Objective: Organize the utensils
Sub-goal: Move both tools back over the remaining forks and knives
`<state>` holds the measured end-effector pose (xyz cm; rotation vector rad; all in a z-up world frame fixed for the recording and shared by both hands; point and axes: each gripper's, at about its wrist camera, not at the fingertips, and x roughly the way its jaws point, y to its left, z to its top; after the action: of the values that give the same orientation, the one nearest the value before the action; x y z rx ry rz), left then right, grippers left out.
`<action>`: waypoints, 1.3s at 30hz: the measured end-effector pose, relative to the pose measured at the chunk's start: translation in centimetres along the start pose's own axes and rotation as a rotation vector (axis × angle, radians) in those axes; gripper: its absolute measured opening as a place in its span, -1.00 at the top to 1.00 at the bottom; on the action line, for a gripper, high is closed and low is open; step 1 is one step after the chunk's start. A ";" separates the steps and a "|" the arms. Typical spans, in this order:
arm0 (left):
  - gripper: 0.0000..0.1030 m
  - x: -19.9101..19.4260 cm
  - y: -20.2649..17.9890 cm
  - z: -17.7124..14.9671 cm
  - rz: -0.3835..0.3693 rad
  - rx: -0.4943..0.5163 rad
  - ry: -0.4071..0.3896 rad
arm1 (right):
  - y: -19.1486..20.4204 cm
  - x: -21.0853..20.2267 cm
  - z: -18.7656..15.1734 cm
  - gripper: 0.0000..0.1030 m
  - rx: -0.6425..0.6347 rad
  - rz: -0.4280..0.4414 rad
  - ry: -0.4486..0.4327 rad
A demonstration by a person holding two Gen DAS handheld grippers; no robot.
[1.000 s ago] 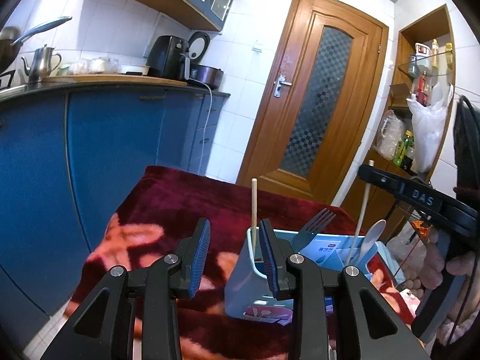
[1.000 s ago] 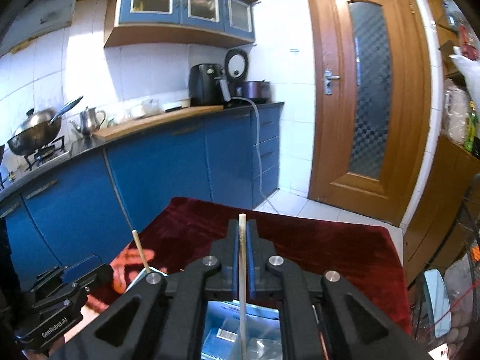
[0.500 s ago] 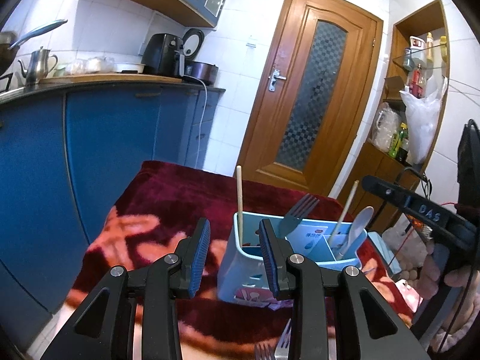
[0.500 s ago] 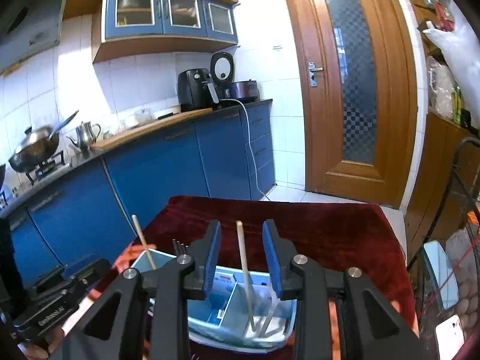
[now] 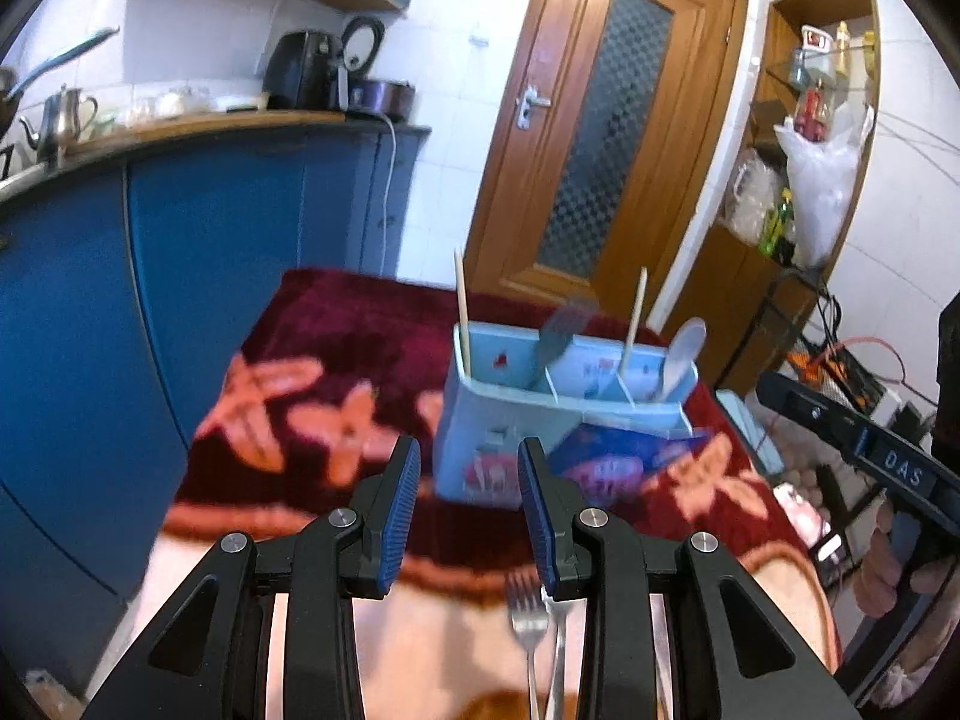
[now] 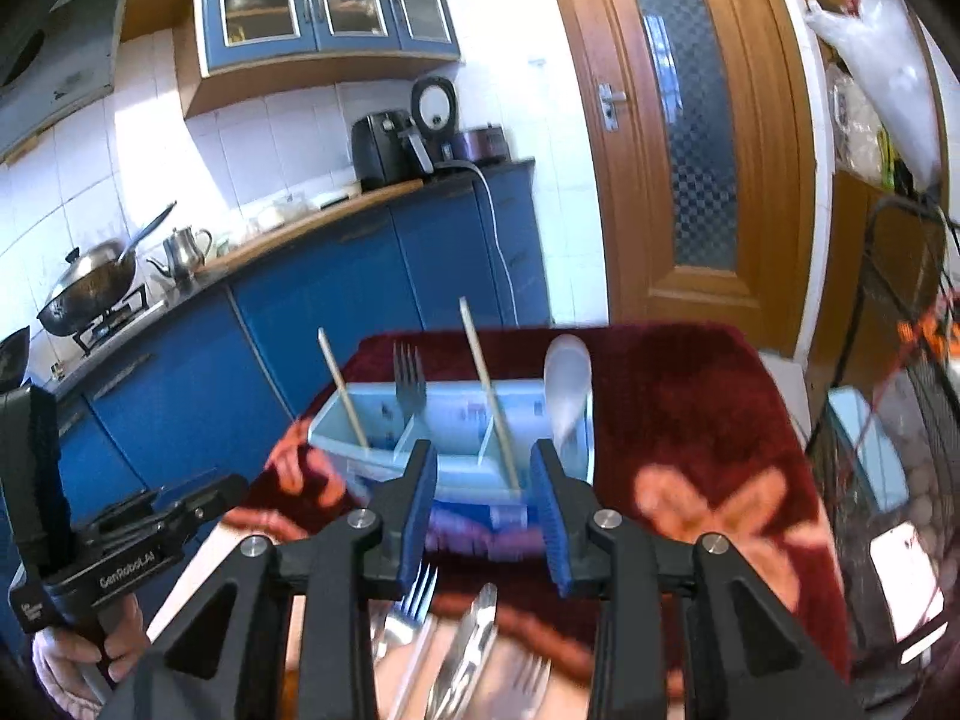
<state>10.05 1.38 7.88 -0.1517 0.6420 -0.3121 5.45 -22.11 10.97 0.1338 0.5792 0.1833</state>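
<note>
A pale blue utensil caddy [image 6: 456,468] with divided compartments stands on the dark red flowered tablecloth [image 6: 690,420], just beyond both grippers. Standing in it: two wooden chopsticks [image 6: 489,396], one in the far-left compartment and one further right, one fork [image 6: 409,378], and one white spoon [image 6: 567,381] at the right end. Its printed labels are too blurred to read. Loose forks [image 6: 414,606] lie near, under the grippers. The right gripper [image 6: 483,507], reading "DAS" in the left view, has just been opening and stands spread, nothing between its jaws. The left gripper [image 5: 465,513], reading "GenRoboLAI" in the right view, is spread and empty.
</note>
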 end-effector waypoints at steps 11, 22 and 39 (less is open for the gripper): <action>0.33 1.0 -0.9 -3.8 -0.029 0.025 0.170 | -0.4 -0.2 -5.6 0.31 0.032 -0.030 0.138; 0.33 4.0 -0.9 -5.7 -0.056 -0.018 0.279 | -1.9 0.7 -8.8 0.30 0.071 -0.055 0.180; 0.67 7.8 -2.0 -7.3 -0.122 -0.033 0.411 | -4.6 0.2 -11.0 0.22 0.134 -0.054 0.183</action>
<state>11.01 -3.39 -1.82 -0.1601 1.0480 -0.4566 0.13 -25.75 0.89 0.2329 0.7773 0.1051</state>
